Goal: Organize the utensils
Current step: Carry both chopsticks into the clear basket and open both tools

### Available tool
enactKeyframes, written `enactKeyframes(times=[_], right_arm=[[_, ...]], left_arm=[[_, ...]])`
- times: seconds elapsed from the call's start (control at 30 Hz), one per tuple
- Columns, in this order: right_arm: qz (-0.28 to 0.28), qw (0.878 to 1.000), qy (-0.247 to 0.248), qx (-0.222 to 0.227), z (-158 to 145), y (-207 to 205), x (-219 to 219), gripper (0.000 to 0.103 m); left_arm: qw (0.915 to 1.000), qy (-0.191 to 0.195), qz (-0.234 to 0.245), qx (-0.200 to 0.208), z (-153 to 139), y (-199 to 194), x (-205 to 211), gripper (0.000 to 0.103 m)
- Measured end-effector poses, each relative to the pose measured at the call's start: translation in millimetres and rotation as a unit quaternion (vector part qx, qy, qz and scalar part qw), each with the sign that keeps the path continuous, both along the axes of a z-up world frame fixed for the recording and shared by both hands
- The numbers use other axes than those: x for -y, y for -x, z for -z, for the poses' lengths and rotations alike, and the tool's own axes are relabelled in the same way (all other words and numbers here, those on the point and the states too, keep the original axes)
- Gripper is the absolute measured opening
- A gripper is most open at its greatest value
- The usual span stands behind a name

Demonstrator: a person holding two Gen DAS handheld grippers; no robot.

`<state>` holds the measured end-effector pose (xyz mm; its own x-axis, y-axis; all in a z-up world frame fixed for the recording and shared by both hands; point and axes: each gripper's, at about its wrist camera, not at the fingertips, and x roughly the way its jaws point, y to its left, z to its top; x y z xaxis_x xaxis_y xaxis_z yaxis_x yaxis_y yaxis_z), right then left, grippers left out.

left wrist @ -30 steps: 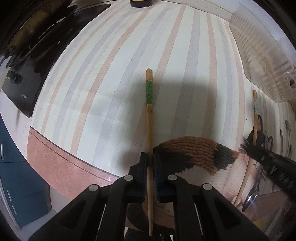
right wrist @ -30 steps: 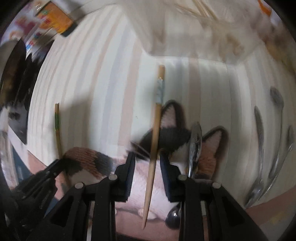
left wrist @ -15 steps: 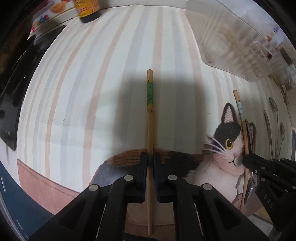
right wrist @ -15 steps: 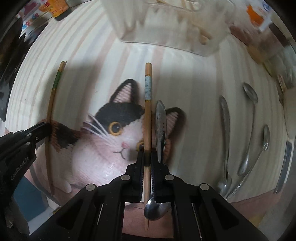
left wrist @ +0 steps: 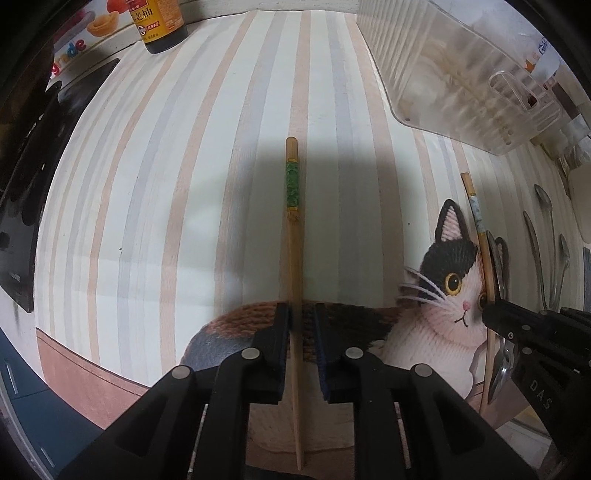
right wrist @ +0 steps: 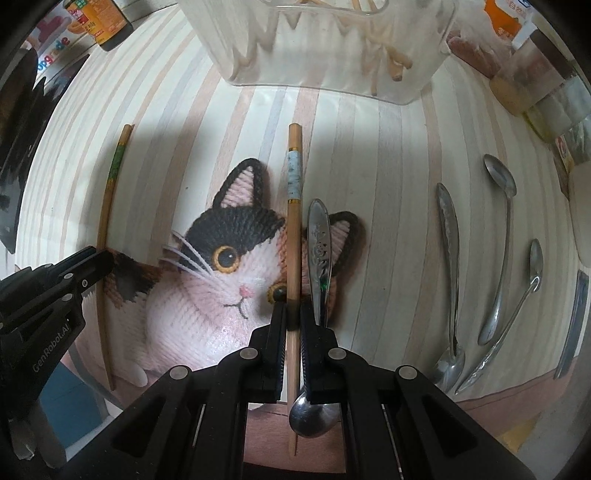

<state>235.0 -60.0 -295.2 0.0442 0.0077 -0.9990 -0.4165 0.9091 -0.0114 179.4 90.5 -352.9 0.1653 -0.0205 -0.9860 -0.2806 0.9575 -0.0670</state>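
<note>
Green-banded chopstick (left wrist: 294, 258) against left tongs' (left wrist: 302, 325) left pad (jaws just parting)

Home kitchen (sauce bottle (left wrist: 159, 23), spoons (right wrist: 499, 254)).

**Both grippers point down, one loosening, one clamped**

The left gripper (left wrist: 302, 325) points straight down at the mat, its two black fingers (left wrist: 275, 354) reaching up from the bottom edge of its own view. Its jaws have just been opening: a visible gap stands on the right side of the green-banded chopstick (left wrist: 294, 258) between them, which lies against the left pad only.

The right gripper (right wrist: 292, 321) also points straight down. Its jaws stand nearly together, both pads pressed on the blue-banded chopstick (right wrist: 293, 236). In each wrist view the other gripper shows at the side edge.
</note>
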Motion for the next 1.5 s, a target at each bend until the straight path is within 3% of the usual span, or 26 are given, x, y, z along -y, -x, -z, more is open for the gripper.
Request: enactKeyframes(times=[0.17, 0.37, 0.67, 1.03, 1.3, 1.5], right_arm=[[-0.005, 1.000, 0.009, 0.002, 4, -4, -1, 0.007], [0.008, 1.000, -0.007, 0.001, 2, 1, 11, 0.007], [0.027, 0.996, -0.075, 0.049, -64, 7, 34, 0.007], [0.061, 0.976, -0.171, 0.118, -153, 11, 55, 0.007], [0.074, 0.959, -0.224, 0.156, -198, -44, 52, 0.007], [0.095, 0.954, -0.244, 0.144, -196, -110, 55, 0.007]], left_arm=[[1.0000, -0.005, -0.006, 0.000, -7, 2, -1, 0.005], [0.9997, -0.012, -0.018, 0.013, -17, 13, -5, 0.004], [0.9961, -0.031, -0.024, 0.080, -77, 25, -1, 0.004], [0.9806, -0.030, 0.002, 0.193, -192, 13, 4, 0.004], [0.9719, -0.014, 0.039, 0.232, -244, -38, 21, 0.004], [0.9758, 0.020, 0.047, 0.213, -250, -98, 21, 0.004]])
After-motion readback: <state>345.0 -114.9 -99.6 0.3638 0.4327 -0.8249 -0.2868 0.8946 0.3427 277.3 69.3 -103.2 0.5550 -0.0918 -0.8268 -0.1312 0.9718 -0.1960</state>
